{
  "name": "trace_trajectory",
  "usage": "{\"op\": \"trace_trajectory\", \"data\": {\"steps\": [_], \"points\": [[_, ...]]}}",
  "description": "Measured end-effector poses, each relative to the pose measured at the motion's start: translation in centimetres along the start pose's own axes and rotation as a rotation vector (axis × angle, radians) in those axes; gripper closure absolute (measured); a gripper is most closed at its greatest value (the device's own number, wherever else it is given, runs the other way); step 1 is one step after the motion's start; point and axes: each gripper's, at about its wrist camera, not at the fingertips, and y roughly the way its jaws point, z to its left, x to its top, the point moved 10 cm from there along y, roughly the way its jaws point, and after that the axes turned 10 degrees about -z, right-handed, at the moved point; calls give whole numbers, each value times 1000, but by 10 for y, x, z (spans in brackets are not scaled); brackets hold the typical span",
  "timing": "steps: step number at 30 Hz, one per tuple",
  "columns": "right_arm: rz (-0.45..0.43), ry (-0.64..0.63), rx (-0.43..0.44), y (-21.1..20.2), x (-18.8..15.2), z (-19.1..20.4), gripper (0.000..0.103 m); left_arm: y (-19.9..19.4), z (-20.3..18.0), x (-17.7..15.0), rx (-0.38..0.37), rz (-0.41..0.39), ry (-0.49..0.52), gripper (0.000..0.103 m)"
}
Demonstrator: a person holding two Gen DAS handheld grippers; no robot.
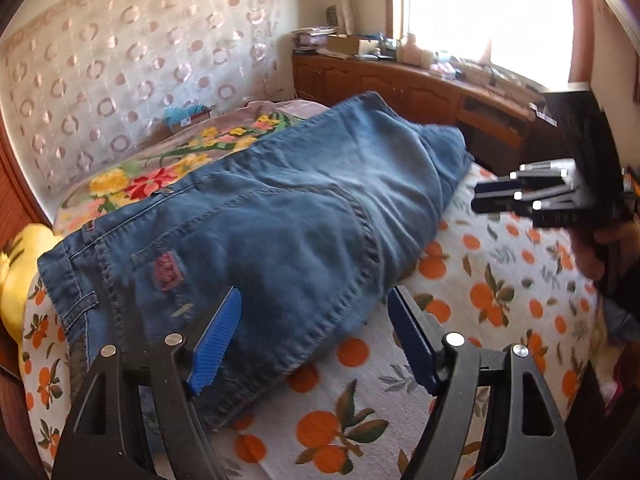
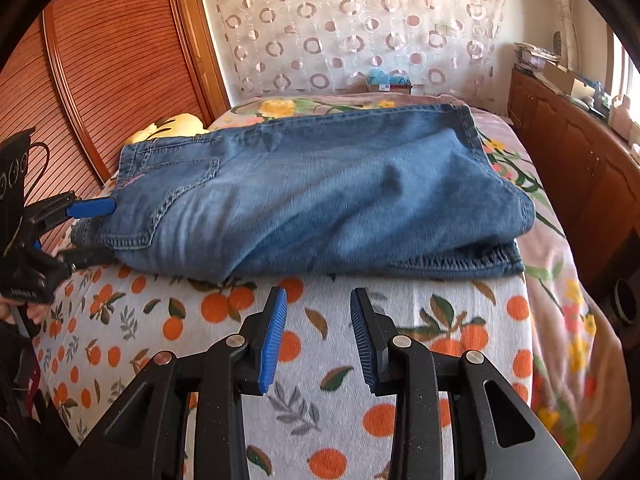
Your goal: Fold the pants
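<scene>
Blue jeans (image 1: 288, 208) lie folded in half across the orange-print sheet (image 1: 500, 280). The waistband is at the left and the fold at the right in the right wrist view, where the jeans (image 2: 320, 192) fill the middle. My left gripper (image 1: 316, 312) is open at the waist end. One blue pad (image 1: 218, 332) is over the denim and the other finger over the sheet, with the jeans' near edge between them. From the right wrist view, the left gripper (image 2: 90, 232) straddles that end. My right gripper (image 2: 319, 320) stands open over bare sheet, short of the jeans' near edge.
A floral blanket (image 2: 560, 264) covers the bed's far side. A yellow pillow (image 1: 16, 280) lies by the wooden headboard (image 2: 100, 60). Wooden cabinets (image 1: 400, 80) with clutter run under a bright window. A small box (image 2: 390, 82) sits by the patterned curtain.
</scene>
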Motion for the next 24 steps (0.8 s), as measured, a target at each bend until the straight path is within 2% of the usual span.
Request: {"op": "trace_trajectory", "data": {"steps": [7, 9, 11, 13, 18, 20, 24], "points": [[10, 22, -2, -4, -7, -5, 69, 14, -3, -10, 75, 39, 121, 26], [8, 26, 0, -5, -7, -5, 69, 16, -2, -10, 82, 46, 134, 30], [5, 27, 3, -6, -6, -5, 69, 17, 1, -9, 91, 56, 141, 42], [2, 30, 6, -6, -6, -3, 69, 18, 3, -9, 76, 65, 130, 46], [-5, 37, 10, -1, -7, 0, 68, 16, 1, -7, 28, 60, 112, 65], [-5, 38, 10, 0, -7, 1, 68, 19, 3, -6, 21, 63, 106, 83], [-6, 33, 15, 0, -7, 4, 68, 17, 11, 10, 1, 35, 49, 88]]}}
